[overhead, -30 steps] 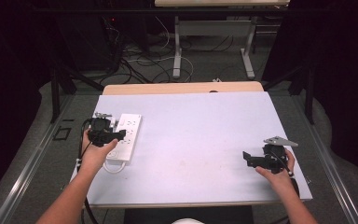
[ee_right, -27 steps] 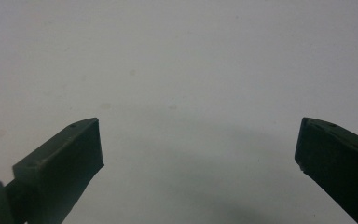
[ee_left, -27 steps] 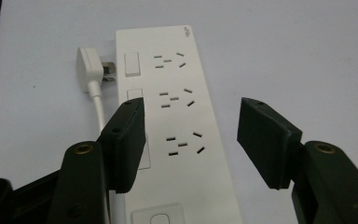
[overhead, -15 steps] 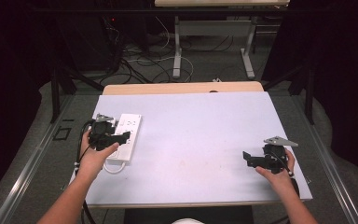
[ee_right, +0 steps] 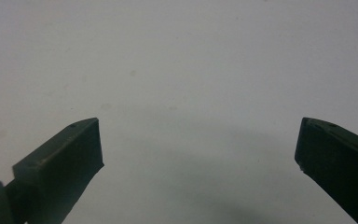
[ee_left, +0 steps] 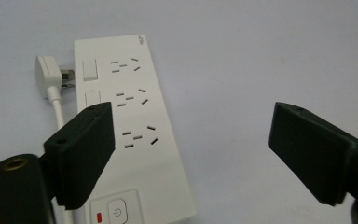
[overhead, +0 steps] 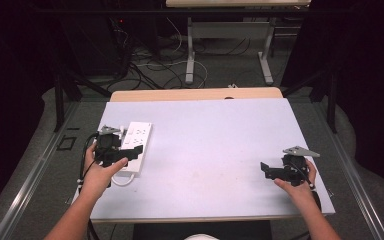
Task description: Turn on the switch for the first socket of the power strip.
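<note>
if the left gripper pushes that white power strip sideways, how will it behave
The power strip looks rigid and lies flat, so it should slide, not tip. Its smooth casing on the smooth table may skid easily. The cord alongside would probably drag and turn it.

both hand-held grippers [overhead: 130, 156] [overhead: 269, 170] black, blocky jaws, grey three-cornered plate on top, cable trailing; forearms bare.
</note>
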### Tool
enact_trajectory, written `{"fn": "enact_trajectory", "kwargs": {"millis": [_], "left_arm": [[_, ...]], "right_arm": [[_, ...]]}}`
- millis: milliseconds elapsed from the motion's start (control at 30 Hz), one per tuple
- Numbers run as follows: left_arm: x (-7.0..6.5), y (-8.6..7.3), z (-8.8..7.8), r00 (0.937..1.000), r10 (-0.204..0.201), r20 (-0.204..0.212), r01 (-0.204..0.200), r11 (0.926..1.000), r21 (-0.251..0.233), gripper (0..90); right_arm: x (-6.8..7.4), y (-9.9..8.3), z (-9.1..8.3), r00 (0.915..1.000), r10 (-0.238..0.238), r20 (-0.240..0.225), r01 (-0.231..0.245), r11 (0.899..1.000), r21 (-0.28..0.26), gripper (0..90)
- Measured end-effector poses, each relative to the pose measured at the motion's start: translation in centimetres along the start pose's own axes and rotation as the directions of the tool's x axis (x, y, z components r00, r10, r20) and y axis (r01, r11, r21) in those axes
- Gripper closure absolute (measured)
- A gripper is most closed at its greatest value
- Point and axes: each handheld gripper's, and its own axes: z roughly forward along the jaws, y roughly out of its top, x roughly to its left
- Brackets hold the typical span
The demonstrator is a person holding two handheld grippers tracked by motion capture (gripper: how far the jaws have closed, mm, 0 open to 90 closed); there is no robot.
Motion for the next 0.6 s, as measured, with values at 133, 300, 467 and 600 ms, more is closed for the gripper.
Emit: {"fn": "enact_trajectory", "kwargs": {"millis": [133,300,467,600], "left_arm": [[-0.2,-0.3,-0.2,0.9998,0.015,0.015,-0.015,0.9999,-0.009,0.4],[-0.4,-0.9,-0.5,0.9992,0.029,0.028,-0.028,0.9992,-0.027,0.3],[-0.5,-1.5,-0.8,0.9988,0.025,0.042,-0.023,0.9985,-0.050,0.3],[-0.3,-2.2,-1.0,0.9984,0.026,0.050,-0.023,0.9983,-0.054,0.3]], "right_arm": [[0.0,0.0,0.0,1.0000,-0.001,0.000,0.001,1.000,-0.001,0.2],[0.1,0.0,0.0,1.0000,-0.002,0.002,0.002,1.000,-0.002,0.1],[0.0,0.0,0.0,1.0000,-0.002,0.000,0.002,1.000,-0.001,0.1],[0.1,0.0,0.0,1.0000,-0.001,0.000,0.001,1.000,-0.003,0.1]]}}
